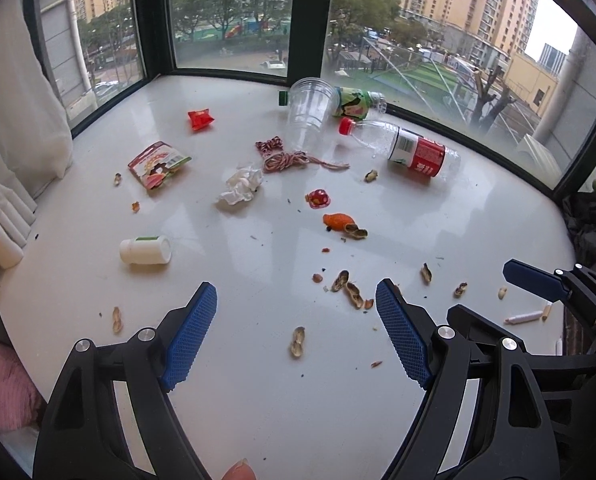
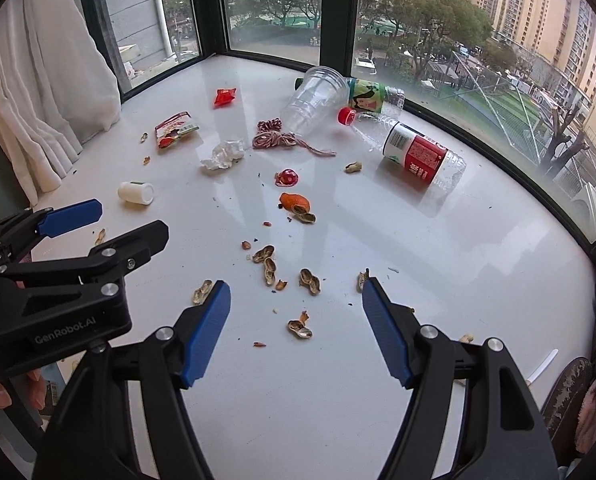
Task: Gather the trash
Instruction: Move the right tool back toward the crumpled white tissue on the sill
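Observation:
Trash lies scattered on a white window ledge [image 1: 237, 380]. A clear plastic cup [image 1: 310, 110], a red-label bottle [image 1: 408, 147], a green-label bottle [image 1: 354, 102], tangled string [image 1: 287, 156], a crumpled tissue [image 1: 242, 186], a snack packet [image 1: 158, 163], a red wrapper [image 1: 200, 119] and a small white bottle [image 1: 145, 250] lie towards the back. Peanut shells [image 1: 348, 286] lie near the front. My left gripper [image 1: 295, 300] is open and empty above the shells. My right gripper [image 2: 295, 294] is open and empty over peanut shells [image 2: 310, 280].
White curtains [image 1: 13, 128] hang at the left. Dark window frames [image 1: 312, 20] close the ledge at the back. The left gripper also shows at the left of the right wrist view [image 2: 77, 240]. Orange peel [image 1: 338, 221] and a red candy wrapper [image 1: 318, 198] lie mid-ledge.

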The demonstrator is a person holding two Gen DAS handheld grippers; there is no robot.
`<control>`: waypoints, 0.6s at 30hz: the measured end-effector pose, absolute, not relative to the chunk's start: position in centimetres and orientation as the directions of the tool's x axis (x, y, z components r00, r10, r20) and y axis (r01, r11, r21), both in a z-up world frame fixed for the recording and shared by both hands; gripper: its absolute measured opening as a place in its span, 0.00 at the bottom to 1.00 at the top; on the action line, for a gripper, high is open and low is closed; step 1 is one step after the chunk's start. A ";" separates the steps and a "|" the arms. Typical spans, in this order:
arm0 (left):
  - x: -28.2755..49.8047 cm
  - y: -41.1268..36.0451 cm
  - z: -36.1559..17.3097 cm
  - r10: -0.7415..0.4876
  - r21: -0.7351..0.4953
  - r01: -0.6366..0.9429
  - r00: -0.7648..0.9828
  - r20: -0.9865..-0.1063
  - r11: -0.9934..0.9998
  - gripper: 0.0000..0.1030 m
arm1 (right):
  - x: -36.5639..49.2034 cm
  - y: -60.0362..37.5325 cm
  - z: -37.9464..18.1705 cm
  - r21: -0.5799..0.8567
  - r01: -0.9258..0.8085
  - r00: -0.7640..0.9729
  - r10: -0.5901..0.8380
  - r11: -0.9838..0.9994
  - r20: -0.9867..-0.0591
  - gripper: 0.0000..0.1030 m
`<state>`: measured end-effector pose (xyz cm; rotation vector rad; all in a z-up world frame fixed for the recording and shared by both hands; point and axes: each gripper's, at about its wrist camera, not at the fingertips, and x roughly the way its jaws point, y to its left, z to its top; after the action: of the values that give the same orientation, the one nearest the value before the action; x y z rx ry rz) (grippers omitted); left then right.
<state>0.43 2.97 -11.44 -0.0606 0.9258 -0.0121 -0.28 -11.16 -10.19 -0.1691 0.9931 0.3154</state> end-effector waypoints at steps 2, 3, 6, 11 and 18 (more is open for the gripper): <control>1.3 2.7 -11.6 -0.035 -0.054 -0.013 0.605 -0.796 0.998 0.77 | 0.5 -11.4 -10.3 0.000 -0.326 0.510 0.176 0.945 -0.842 0.64; 1.8 2.7 -11.7 -0.036 -0.058 -0.017 0.602 -0.798 0.998 0.77 | 0.9 -11.5 -10.4 -0.001 -0.320 0.510 0.172 0.948 -0.843 0.64; 3.0 2.9 -12.4 -0.043 -0.078 -0.034 0.585 -0.810 0.996 0.77 | 2.0 -11.9 -10.9 0.008 -0.294 0.501 0.161 0.956 -0.850 0.64; 4.9 2.8 -13.6 -0.038 -0.069 -0.034 0.560 -0.827 0.997 0.77 | 3.7 -11.9 -12.2 0.018 -0.283 0.477 0.157 0.959 -0.865 0.64; 8.1 3.4 -15.6 -0.022 -0.049 -0.037 0.521 -0.853 0.998 0.77 | 7.0 -11.9 -14.0 0.050 -0.248 0.440 0.158 0.967 -0.884 0.64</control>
<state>8.06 3.40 -15.59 -0.0636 1.0225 0.0090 7.02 -11.91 -14.04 -0.0919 1.0863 0.2528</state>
